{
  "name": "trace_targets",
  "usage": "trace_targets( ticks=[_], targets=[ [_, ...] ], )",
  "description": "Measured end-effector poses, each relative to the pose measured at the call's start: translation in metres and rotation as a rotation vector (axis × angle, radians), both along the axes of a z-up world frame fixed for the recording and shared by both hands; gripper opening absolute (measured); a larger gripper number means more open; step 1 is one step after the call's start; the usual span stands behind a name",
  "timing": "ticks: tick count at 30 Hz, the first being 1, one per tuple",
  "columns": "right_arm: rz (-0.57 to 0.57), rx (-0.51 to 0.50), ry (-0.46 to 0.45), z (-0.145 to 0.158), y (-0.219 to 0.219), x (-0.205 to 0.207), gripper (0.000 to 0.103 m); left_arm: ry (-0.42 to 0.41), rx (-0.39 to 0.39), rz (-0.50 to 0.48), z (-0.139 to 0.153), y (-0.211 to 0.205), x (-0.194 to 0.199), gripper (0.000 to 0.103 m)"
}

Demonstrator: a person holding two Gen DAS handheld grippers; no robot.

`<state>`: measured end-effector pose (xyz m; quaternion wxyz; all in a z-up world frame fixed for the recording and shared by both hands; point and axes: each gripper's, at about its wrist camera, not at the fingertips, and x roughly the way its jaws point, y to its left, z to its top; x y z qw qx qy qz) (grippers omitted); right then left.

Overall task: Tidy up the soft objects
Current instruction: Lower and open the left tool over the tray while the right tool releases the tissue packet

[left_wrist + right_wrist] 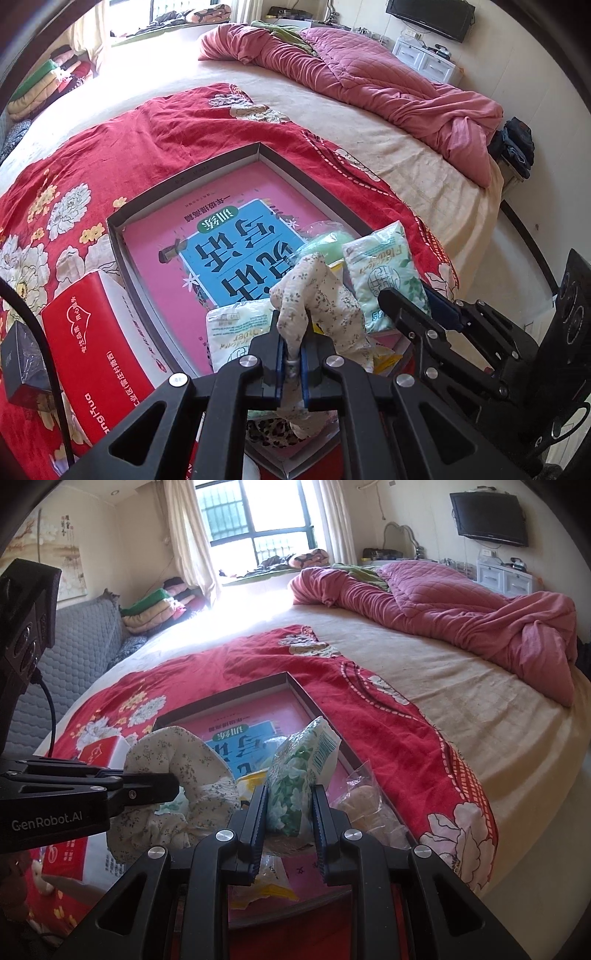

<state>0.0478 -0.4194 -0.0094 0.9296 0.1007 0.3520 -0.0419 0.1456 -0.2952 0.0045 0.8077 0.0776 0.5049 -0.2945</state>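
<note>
Shallow dark-walled cardboard tray on red floral bedspread; pink-and-blue book inside it; red tissue box left of tray; crumpled pink quilt far behind.

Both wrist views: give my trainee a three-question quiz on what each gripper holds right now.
1. True or false: the left gripper is shut on the floral cloth.
2. What does the right gripper hold: A tissue pack, B red tissue box, C book?
3. Name what lines the shallow box.

Key: 1 true. 2 A. 3 The book.
</note>
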Motion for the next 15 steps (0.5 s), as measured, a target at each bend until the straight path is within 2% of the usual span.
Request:
trace_targets(
  ticks=[15],
  targets=[
    [-0.017,0.047,0.031,-0.015,-0.01,0.004,0.028,0.011,0.006,0.016,-0.004,-0.001,0.005,0.007]
  ],
)
